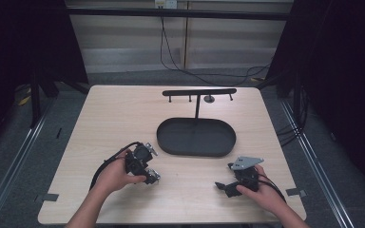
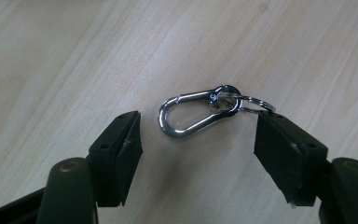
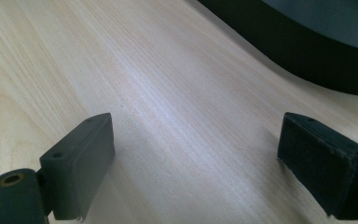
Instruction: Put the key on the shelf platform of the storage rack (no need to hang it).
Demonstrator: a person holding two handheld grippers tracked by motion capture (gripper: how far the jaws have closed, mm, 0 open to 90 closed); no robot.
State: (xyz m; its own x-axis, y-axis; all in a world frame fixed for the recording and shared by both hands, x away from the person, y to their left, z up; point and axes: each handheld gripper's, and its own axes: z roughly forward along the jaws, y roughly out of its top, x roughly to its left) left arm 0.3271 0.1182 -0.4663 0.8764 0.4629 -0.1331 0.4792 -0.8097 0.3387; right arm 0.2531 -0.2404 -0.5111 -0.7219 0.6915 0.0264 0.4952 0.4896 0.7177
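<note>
A silver carabiner (image 2: 191,114) with a small key ring (image 2: 256,103) on one end lies flat on the wooden table. In the left gripper view my left gripper (image 2: 200,134) is open, with the carabiner between its jaws and just beyond the tips. Neither pad touches the carabiner. The ring lies close above the right-hand pad (image 2: 279,151). In the high view that left gripper (image 1: 152,164) sits at the table's front left, pointing right. My right gripper (image 1: 224,176) rests at the front right, and the right gripper (image 3: 196,135) stands wide open over bare wood.
A black oval tray (image 1: 196,152) sits mid-table, and the tray's wall (image 3: 307,51) crosses the top right of the right gripper view. Behind it rises a black T-shaped stand (image 1: 198,92) with small hooks. Cables trail from both grippers.
</note>
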